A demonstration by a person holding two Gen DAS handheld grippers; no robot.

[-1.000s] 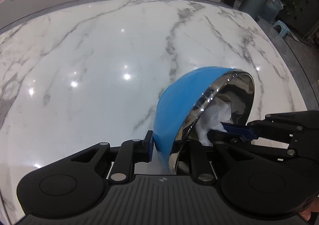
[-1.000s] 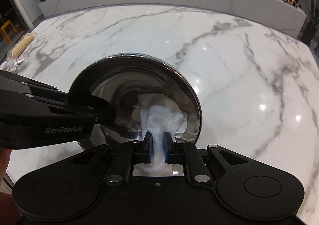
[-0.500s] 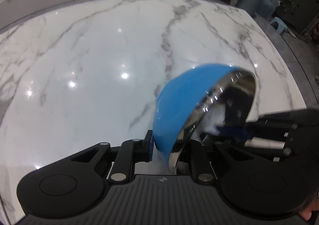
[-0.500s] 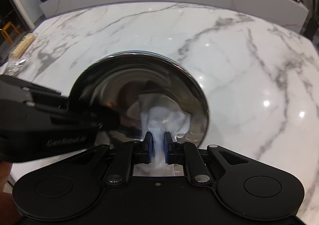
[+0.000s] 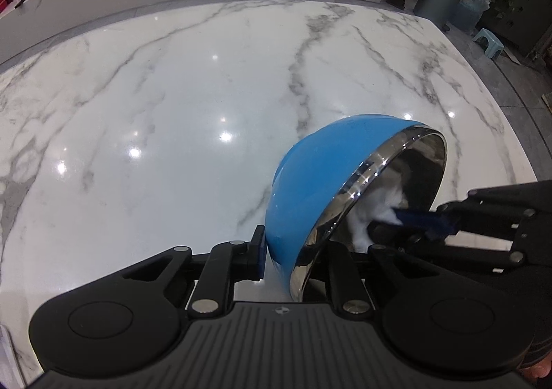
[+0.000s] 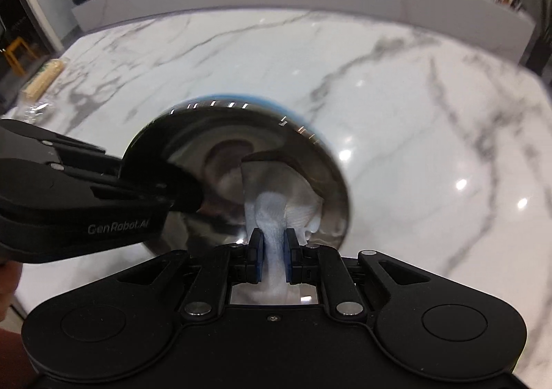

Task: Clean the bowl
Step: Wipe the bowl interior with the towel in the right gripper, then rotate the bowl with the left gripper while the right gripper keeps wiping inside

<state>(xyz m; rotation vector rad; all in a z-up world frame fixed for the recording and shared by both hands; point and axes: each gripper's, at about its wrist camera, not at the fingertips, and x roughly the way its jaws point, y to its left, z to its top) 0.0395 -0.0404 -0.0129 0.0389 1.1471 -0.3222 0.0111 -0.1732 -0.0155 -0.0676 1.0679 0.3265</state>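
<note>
A: Where is the bowl (image 5: 321,182)?
B: Tilted on its side over the white marble surface (image 5: 172,113); blue outside, mirror steel inside; its mouth faces the right tool (image 6: 272,252).
A: What has hold of it?
B: The left tool (image 5: 296,256) pinches its rim; one finger lies against the blue wall, the other sits inside the steel lip; from the right wrist view that tool comes in from the left and covers the bowl's left edge.
A: And the right tool?
B: Pressed together on a wad of white cloth (image 6: 276,206); the blue pads (image 6: 288,251) squeeze a narrow neck of it; the rest of the cloth spreads into the bowl's inside, against the lower right of the wall.
A: Anything else about?
B: A clear-wrapped packet (image 6: 43,78) at the surface's far left corner.
</note>
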